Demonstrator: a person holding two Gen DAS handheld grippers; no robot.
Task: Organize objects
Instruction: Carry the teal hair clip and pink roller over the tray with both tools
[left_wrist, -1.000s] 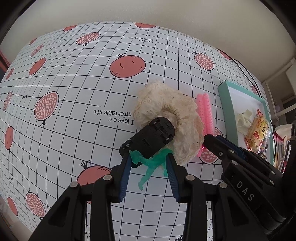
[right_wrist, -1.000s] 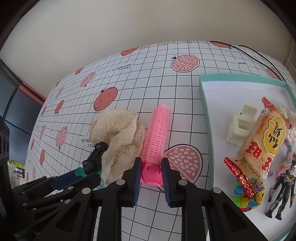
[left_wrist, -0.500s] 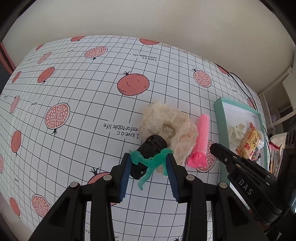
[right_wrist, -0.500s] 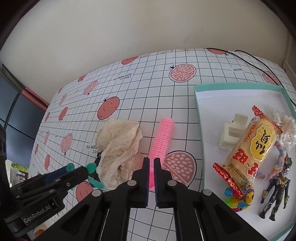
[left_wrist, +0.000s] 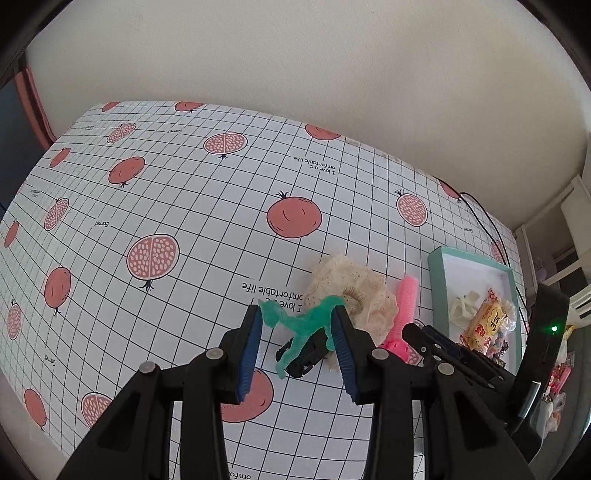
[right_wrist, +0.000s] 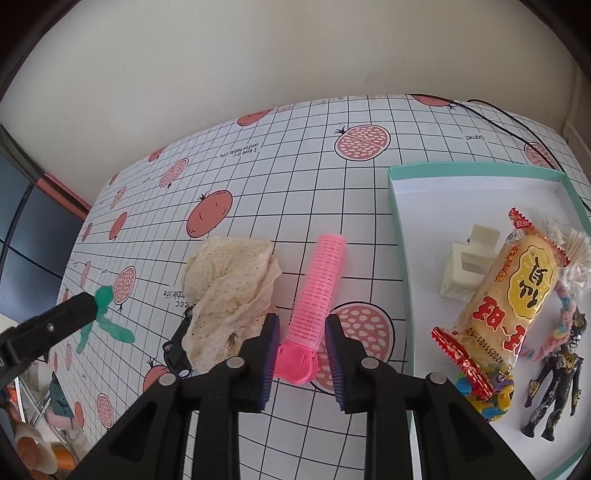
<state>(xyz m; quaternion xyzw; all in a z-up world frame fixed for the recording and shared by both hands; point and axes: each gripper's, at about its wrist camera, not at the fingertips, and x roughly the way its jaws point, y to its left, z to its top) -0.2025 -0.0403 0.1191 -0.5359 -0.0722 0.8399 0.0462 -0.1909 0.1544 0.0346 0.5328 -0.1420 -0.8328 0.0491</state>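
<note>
Pomegranate tablecloth (right_wrist: 295, 155), pink hair roller (right_wrist: 317, 295) between spread right jaws, untouched

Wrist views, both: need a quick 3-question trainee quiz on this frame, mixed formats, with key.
1. True or false: the pink hair roller already lies inside the teal tray.
2. What does the left gripper hold above the table? A) cream lace cloth B) green toy figure C) snack packet
3. Fill in: the right gripper has its jaws ____, one on each side of the roller's clip end.

Key: 1 false, it lies on the tablecloth beside the tray; 2 B; 3 open.
</note>
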